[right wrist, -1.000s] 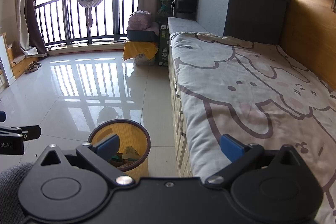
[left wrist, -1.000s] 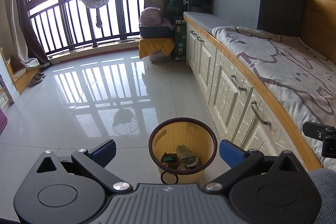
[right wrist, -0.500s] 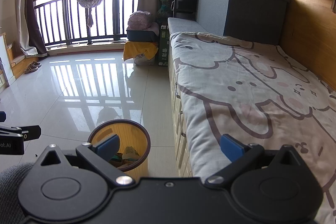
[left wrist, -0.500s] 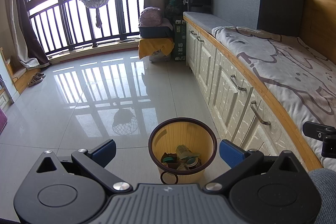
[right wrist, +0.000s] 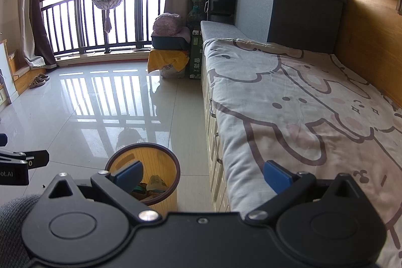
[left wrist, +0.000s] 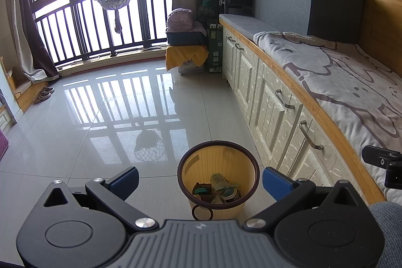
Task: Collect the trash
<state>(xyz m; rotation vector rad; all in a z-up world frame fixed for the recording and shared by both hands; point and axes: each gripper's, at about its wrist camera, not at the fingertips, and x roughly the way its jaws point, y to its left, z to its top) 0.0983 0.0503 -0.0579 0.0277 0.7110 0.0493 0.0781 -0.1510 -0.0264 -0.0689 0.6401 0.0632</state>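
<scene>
Tiled floor [left wrist: 75,132] gleams beside a bed [right wrist: 301,104] over white drawers [left wrist: 271,107]. One yellow bin [left wrist: 196,167] holds trash [left wrist: 217,189]. Left hand-held gripper [left wrist: 199,178] and right hand-held gripper [right wrist: 203,173] both gape wide, empty.

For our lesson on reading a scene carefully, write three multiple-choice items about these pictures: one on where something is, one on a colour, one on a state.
1. Where does the waste bin stand?
A. On the bed
B. On the floor beside the cabinet drawers
C. By the balcony railing

2. What colour are the pads on the gripper fingers?
A. Blue
B. Red
C. White

3. What state is the left gripper in?
A. Shut on a bottle
B. Shut on nothing
C. Open, holding nothing

Answers:
1 B, the bin sits on the tiles next to the cabinet drawers.
2 A, both pads show blue.
3 C, the fingers are spread wide with only the bin seen between them.
</scene>
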